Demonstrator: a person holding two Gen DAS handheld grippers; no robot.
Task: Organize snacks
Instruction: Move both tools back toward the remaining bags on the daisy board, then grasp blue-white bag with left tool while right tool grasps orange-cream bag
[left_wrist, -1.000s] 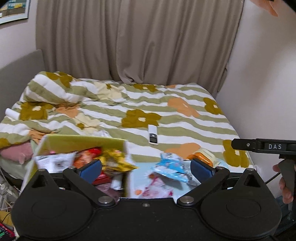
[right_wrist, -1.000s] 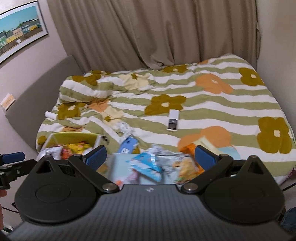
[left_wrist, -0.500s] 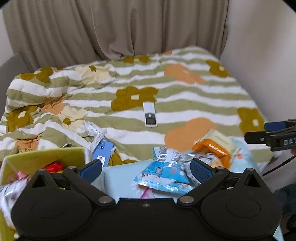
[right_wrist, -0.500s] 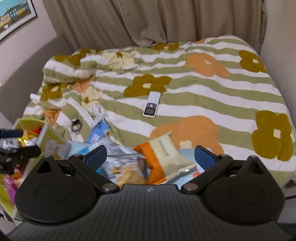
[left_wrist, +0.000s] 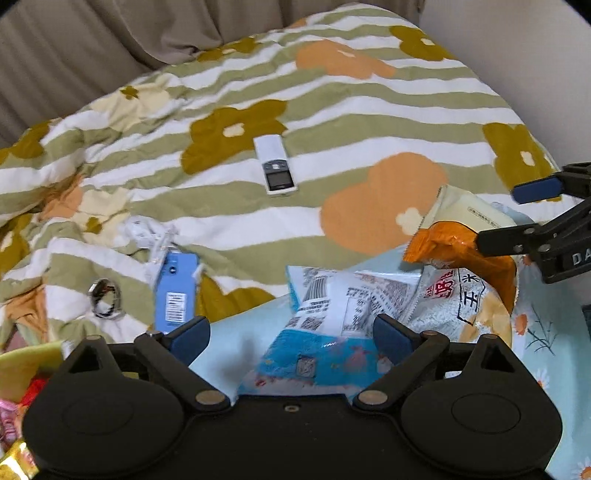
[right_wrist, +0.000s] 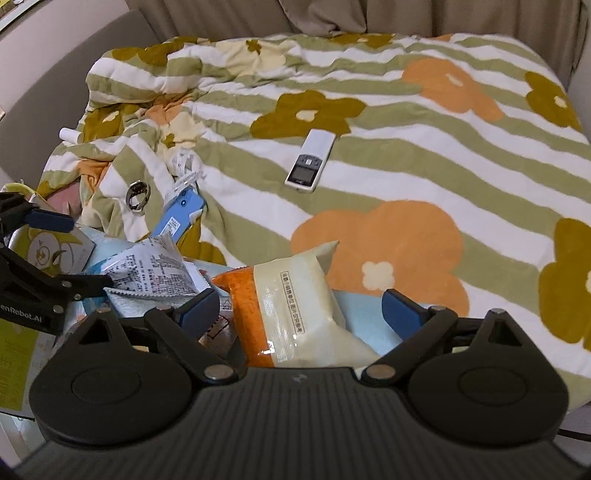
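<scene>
Snack bags lie heaped on a light blue flowered cloth (left_wrist: 236, 347) at the bed's near edge. My left gripper (left_wrist: 291, 336) hangs over a blue and white bag (left_wrist: 325, 332); its jaws are closing, the bag lies between them and the pads stand clear of it. My right gripper (right_wrist: 300, 306) is open over an orange and cream bag (right_wrist: 291, 295), which lies between its pads untouched. The left wrist view shows the same bag (left_wrist: 461, 229) under the right gripper (left_wrist: 509, 218). A white bag with orange print (left_wrist: 454, 306) lies beside it. A yellow box (left_wrist: 26, 362) holding snacks sits at the lower left.
On the striped flowered bedspread (left_wrist: 369, 122) lie a white remote (left_wrist: 275, 168), a small blue packet (left_wrist: 175, 291) and a metal ring (left_wrist: 105, 297). Curtains (right_wrist: 332, 14) hang behind the bed and a wall closes its right side. The left gripper (right_wrist: 70, 251) shows beside the yellow box (right_wrist: 40, 251).
Both grippers have come down and tilted toward the snack pile. The yellow box has slid to the lower left corner of the left wrist view, and the bags now lie between the jaws.
</scene>
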